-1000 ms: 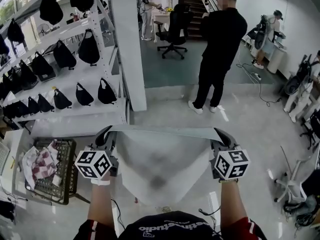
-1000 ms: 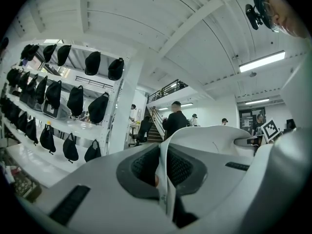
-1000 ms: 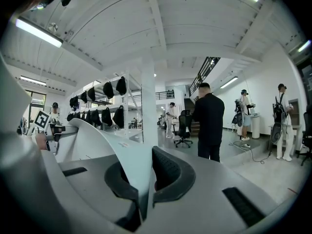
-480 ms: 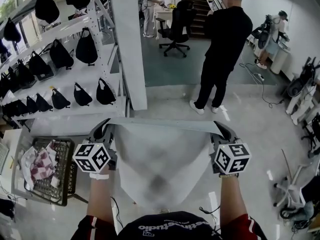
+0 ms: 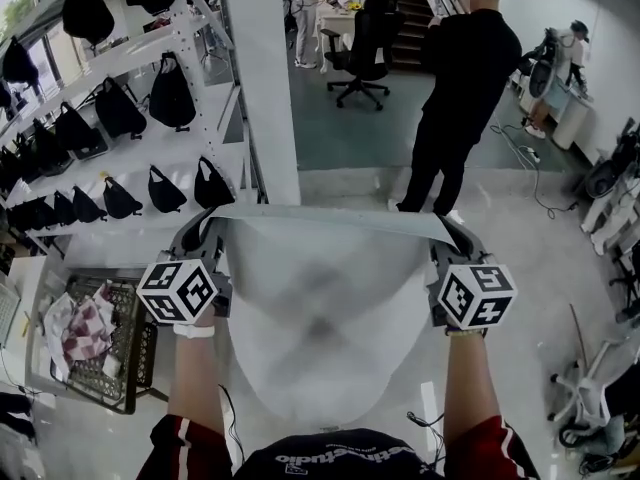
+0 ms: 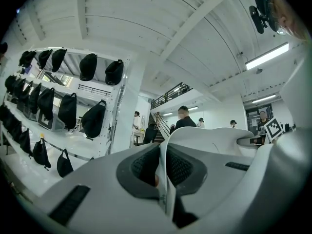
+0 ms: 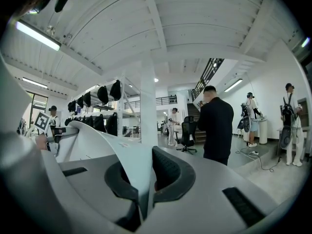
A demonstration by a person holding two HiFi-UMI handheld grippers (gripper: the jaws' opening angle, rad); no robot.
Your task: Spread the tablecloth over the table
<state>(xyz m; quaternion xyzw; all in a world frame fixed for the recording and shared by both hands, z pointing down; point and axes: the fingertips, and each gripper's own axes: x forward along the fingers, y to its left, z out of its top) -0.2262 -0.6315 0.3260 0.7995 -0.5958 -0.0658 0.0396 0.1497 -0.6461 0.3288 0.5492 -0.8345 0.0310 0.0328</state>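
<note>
A pale grey tablecloth [image 5: 325, 308] hangs in the air in front of me, its top edge stretched level between both grippers. My left gripper [image 5: 205, 236] is shut on the cloth's left top corner. At the other top corner my right gripper [image 5: 455, 236] is shut on the cloth. In the left gripper view the cloth edge [image 6: 214, 140] runs rightward from the pinched jaws of the left gripper [image 6: 163, 179]. The right gripper view shows the cloth [image 7: 112, 150] curving leftward out of the right gripper [image 7: 146, 179]. No table is in view.
A person in black [image 5: 465, 88] stands just ahead on the right. A white pillar [image 5: 262, 78] and shelves of black bags [image 5: 120, 108] are ahead on the left. A wire basket [image 5: 130, 368] with checked cloth sits at lower left. An office chair [image 5: 365, 53] stands farther back.
Both grippers have risen and moved forward together with the cloth held between them. The cloth hangs wider and fuller, and the person in black is closer.
</note>
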